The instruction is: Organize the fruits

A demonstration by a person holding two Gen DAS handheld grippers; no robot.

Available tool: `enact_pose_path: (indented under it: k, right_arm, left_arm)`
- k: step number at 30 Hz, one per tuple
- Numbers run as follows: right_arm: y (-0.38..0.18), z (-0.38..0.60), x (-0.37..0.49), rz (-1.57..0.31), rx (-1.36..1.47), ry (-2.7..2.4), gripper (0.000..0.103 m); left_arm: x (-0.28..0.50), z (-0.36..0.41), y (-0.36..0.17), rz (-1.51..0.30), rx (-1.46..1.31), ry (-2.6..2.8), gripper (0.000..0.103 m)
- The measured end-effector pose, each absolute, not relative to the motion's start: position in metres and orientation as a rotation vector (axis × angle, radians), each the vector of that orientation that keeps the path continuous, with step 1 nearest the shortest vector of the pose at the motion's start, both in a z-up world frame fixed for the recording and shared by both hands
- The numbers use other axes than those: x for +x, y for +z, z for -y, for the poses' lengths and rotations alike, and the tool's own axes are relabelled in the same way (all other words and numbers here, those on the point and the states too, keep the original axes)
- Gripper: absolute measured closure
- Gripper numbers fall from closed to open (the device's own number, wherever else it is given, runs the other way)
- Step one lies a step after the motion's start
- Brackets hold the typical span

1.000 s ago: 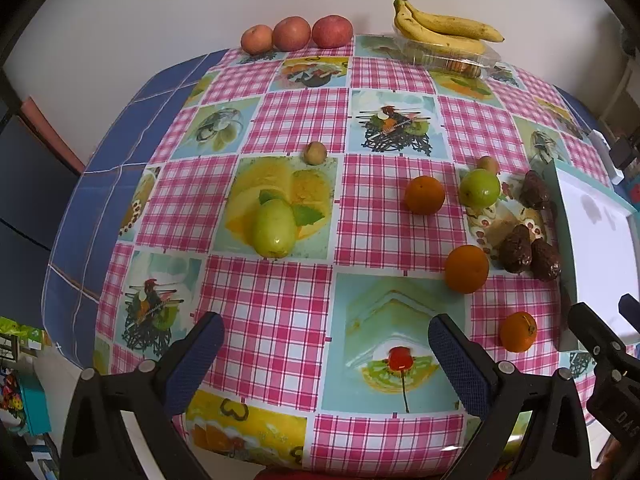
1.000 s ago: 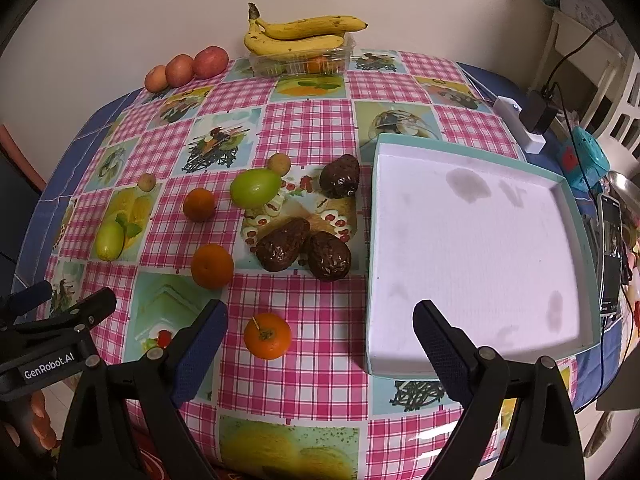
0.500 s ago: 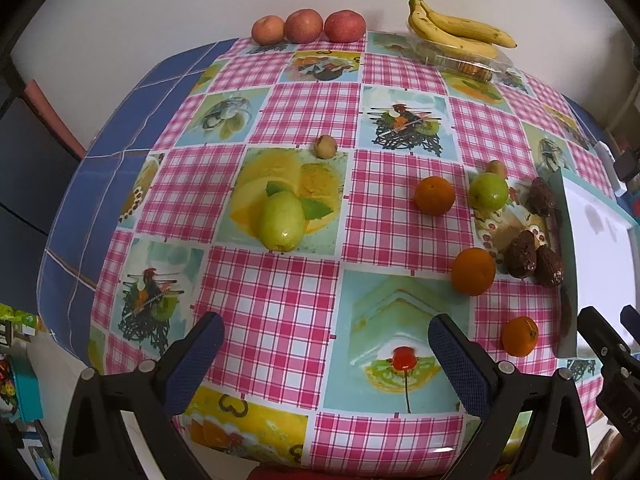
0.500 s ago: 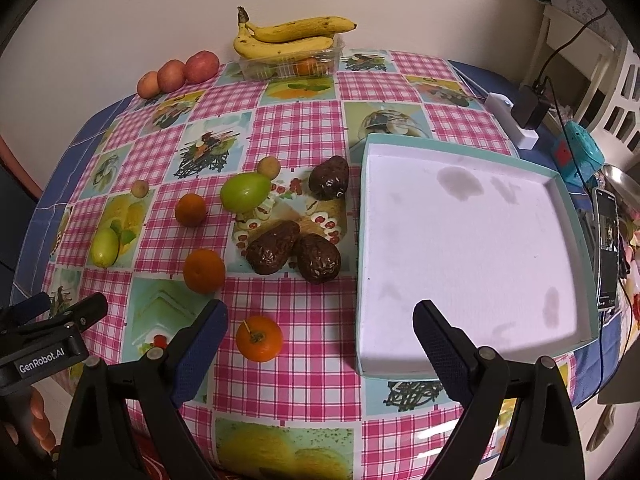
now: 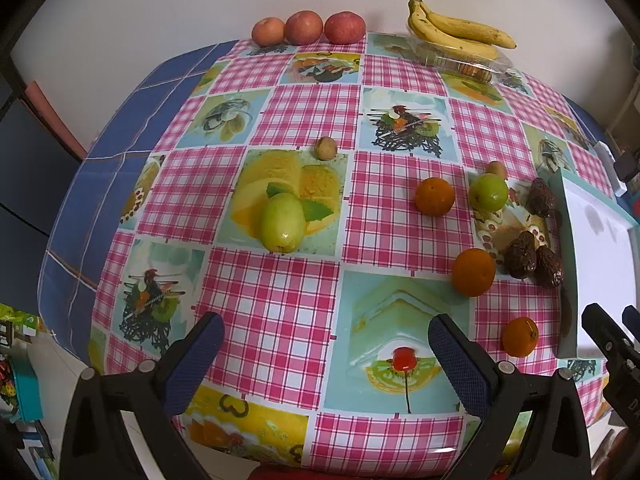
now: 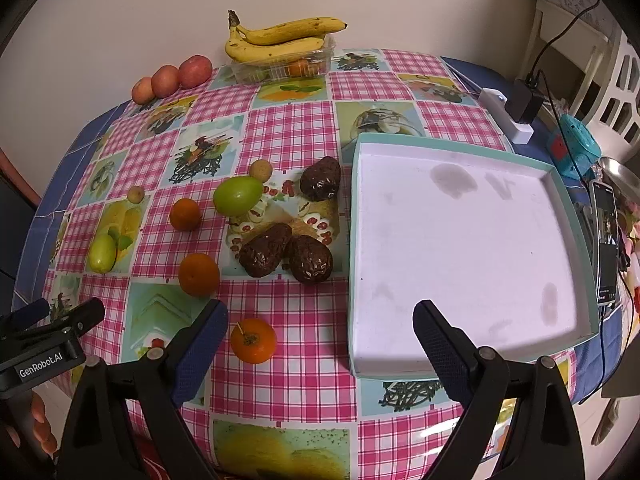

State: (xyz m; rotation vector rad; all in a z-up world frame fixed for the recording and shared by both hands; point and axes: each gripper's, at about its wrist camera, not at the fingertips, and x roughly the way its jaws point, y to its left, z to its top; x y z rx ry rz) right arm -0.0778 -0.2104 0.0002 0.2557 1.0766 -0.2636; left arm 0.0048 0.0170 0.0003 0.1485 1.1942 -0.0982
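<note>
Pink-check tablecloth (image 6: pixel 288 136), fruit, tray (image 6: pixel 576 220) nr wall.

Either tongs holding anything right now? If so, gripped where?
Nothing held. Left tongs and right tongs are both open and empty above the tablecloth; the nearest orange lies untouched on it.
</note>
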Motion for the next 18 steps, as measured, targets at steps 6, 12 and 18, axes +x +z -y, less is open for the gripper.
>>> enact_pose_path:
  k: [6,12,18]
  right_arm:
    - [0.0005,0.2107,-0.0778,-1.076,0.256,-0.266,0.009]
    - [0.0003,0.2115,-0.0779,-1.076,0.258,-0.265,0.009]
    - [0.0000,0.2113,-0.0782,-1.076,0.259,-0.266,0.009]
  left_arm:
    - [0.0045,-0.0172,0.0007,-1.194,0.148,-0.098,0.000]
    - [0.0049,-0.0177,0.0006,-1.195,0.148,-0.097,0.000]
    - [0.0048,-0.0179,0.0006,-1.194,0.147,-0.097,0.000]
